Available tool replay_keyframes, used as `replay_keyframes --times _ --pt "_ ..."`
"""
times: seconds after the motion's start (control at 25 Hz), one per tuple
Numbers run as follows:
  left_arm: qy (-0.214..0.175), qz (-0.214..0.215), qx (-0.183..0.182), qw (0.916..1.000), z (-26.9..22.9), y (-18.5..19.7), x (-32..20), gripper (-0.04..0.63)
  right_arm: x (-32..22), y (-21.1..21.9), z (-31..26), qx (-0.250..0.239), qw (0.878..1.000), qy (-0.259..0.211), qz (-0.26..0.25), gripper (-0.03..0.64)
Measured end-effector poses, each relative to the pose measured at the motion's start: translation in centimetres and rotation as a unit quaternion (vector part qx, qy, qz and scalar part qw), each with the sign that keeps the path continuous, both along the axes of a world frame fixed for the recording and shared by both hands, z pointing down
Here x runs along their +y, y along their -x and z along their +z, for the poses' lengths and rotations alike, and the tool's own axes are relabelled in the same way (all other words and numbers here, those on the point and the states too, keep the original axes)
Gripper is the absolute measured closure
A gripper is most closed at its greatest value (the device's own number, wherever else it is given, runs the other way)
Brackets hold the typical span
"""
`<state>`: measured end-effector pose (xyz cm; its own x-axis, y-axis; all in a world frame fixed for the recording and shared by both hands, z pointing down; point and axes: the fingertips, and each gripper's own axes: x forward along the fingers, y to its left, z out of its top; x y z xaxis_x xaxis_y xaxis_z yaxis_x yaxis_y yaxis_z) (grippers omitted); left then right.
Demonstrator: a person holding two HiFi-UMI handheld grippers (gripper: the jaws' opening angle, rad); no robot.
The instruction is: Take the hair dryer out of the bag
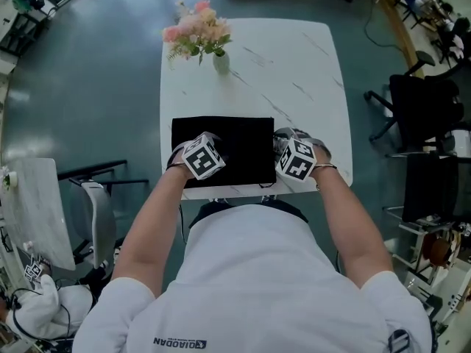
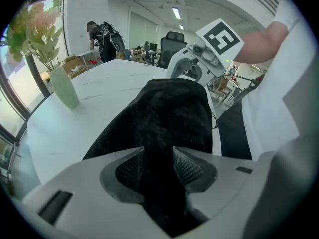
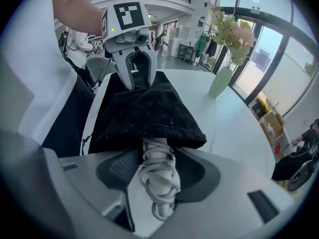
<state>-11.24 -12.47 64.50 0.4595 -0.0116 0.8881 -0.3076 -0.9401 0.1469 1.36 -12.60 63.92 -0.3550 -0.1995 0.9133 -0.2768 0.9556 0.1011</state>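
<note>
Plainly the dryer (image 3: 157,156) is not out yet. Only a white end of it, wound round with its cord (image 3: 160,193), pokes from the mouth of the black bag (image 1: 243,149). The bag lies flat along the near edge of the worktop (image 1: 294,65). The right tongs (image 3: 155,172) stand with jaws apart on either side of that wound end. The jaws are close to it on both sides, but I see no firm clamp. The left tongs (image 2: 158,164) are at the bag's other end, also parted, with black cloth rising between the pads and no sign of a pinch. The likeliest trouble is that the right tongs close on the loose cord loops and not on the solid part beneath. The loops could then slide or unwind, and the dryer would stay where it is. If the left tongs catch only a thin fold, or nothing, the whole bag would probably drag along with the pull. It could go over the near edge, since it already lies right at it. The snug mouth of the bag may also snag the wider body of the dryer on the way out. The vase (image 1: 221,62) stands well apart at the far side and seems out of harm's way. As for writing, the shirt (image 1: 257,271) carries the word QIAODAN, seen upside down in the head view. The marker cubes show only square patterns, and no label can be read on the bag or the dryer.
</note>
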Motion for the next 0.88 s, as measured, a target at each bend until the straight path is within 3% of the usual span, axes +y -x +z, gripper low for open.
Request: replay_keyframes --times 0.12,0.24,0.36,0.6,0.88 --pt "0.005 -0.009 -0.003 0.9999 0.5 -0.1 -0.1 0.411 -0.1 0.5 0.4 0.001 1.0 -0.002 -0.003 0.379" --pt "-0.002 -0.033 -0.009 0.9994 1.4 0.1 -0.8 0.533 -0.3 1.1 1.0 0.01 1.0 -0.002 -0.011 0.379" --pt "-0.007 -0.054 -0.024 0.9982 2.1 0.7 -0.9 0.57 -0.5 1.4 1.7 0.027 0.999 0.002 -0.02 0.367" --pt "-0.013 -0.079 -0.056 0.9952 3.4 2.1 -1.1 0.577 -0.5 1.6 3.1 0.051 0.998 0.009 -0.045 0.365" --pt "-0.003 -0.096 -0.058 0.9936 4.0 2.6 -1.2 0.578 -0.6 1.3 2.8 0.038 0.999 0.0 -0.037 0.373"
